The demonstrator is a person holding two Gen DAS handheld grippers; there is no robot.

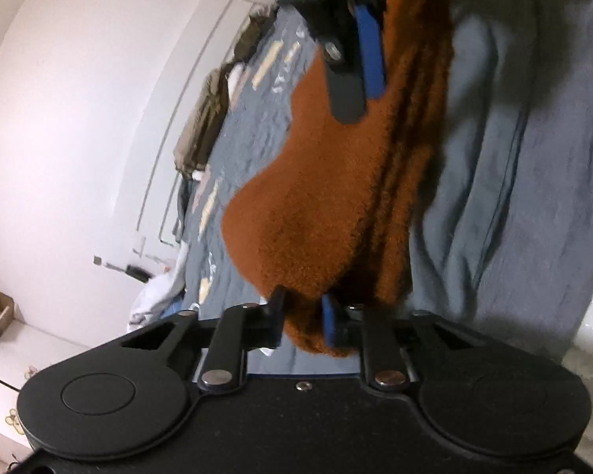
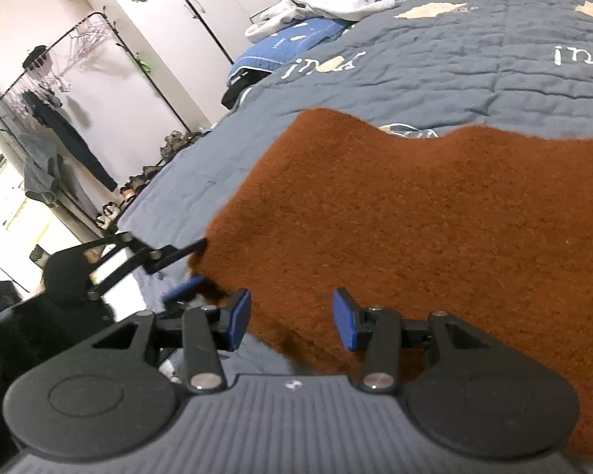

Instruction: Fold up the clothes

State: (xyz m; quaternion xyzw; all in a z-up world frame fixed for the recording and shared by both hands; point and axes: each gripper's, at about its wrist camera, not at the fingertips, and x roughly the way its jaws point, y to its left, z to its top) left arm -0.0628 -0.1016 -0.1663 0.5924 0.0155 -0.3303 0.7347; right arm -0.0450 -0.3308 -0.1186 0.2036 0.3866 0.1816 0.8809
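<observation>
A rust-orange fuzzy garment lies spread on a grey-blue quilted bed. In the left wrist view the garment hangs bunched, and my left gripper is shut on its lower edge. My right gripper is open over the garment's near edge, jaws wide apart with cloth between and below them. The right gripper also shows from the left wrist view, over the cloth. The left gripper shows at the garment's left corner in the right wrist view.
A clothes rack with hanging items stands by the wall at left, shoes below it. A blue pillow and white clothing lie at the bed's far end. An olive garment lies along the wall.
</observation>
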